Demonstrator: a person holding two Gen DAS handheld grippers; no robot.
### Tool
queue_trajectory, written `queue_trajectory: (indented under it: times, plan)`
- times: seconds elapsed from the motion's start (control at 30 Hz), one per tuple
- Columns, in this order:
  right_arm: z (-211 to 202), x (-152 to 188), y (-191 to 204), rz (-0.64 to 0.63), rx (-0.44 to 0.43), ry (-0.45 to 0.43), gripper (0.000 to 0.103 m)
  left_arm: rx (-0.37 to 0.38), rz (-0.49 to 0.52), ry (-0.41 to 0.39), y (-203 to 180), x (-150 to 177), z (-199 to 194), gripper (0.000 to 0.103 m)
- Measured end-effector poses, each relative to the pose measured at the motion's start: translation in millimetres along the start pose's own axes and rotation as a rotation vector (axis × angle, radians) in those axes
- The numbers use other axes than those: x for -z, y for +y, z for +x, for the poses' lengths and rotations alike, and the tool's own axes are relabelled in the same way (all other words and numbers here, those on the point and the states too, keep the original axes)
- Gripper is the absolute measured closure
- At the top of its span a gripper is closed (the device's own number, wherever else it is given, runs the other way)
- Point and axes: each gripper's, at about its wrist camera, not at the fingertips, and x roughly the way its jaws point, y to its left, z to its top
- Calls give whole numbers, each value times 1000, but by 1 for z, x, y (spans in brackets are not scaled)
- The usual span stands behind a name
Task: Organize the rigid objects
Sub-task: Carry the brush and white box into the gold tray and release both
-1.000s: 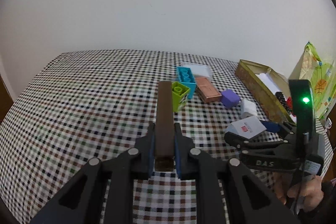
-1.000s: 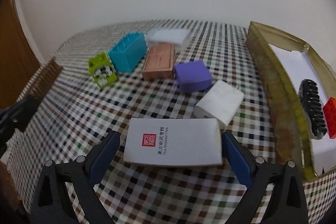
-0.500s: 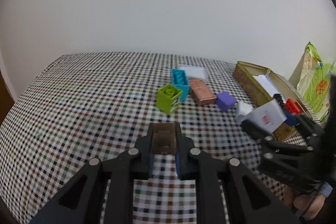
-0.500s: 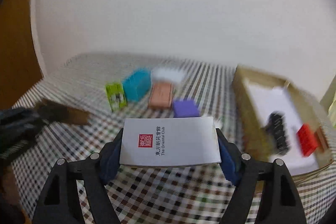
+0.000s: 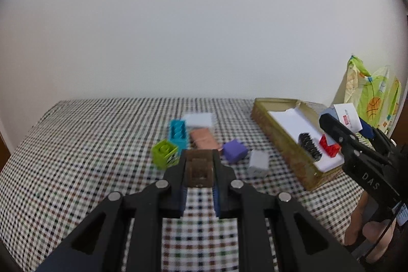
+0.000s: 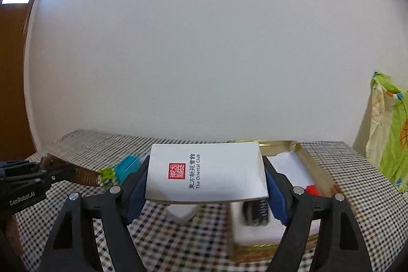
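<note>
White card box [image 6: 206,173] now lifted off tabletop, clamped in my right claw [image 6: 205,185], above gold tray [image 5: 285,144] at right edge; left claw [image 5: 199,165] clamps brown bar [image 5: 199,168]; drop-off next

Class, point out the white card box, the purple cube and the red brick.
white card box [image 6: 206,172], right wrist view, printed top face.
purple cube [image 5: 234,151], left wrist view, top face.
red brick [image 5: 329,145], left wrist view, side.

The surface [image 5: 76,144] wears checked cloth. On it, the tin tray [image 5: 280,139] looks like shiny gold metal, and the blocks [image 5: 177,132] beside it are smooth plastic.
</note>
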Motion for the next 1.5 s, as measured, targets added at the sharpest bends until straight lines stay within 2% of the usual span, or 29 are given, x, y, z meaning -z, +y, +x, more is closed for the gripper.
queue_trajectory:
  times: [0.3,0.57,0.77,1.0,1.17,1.33,1.5]
  plan:
    - [13,-20,-63,59,124,0,23,80,29,-52,-62,-30,17,89]
    - [45,-25,-113,109,211,43,23,166,57,-42,-132,-46,55,89]
    - [70,-17,-144,174,245,93,23,203,52,-19,-167,-47,87,89]
    - [96,-6,-171,184,270,168,23,190,60,16,-191,-41,122,89]
    - [114,2,-180,201,251,242,23,187,48,42,-197,-35,135,89]
    - [123,1,-194,199,240,257,23,181,48,59,-198,-28,143,89]
    - [123,3,-189,186,242,263,22,172,47,82,-197,-24,152,89]
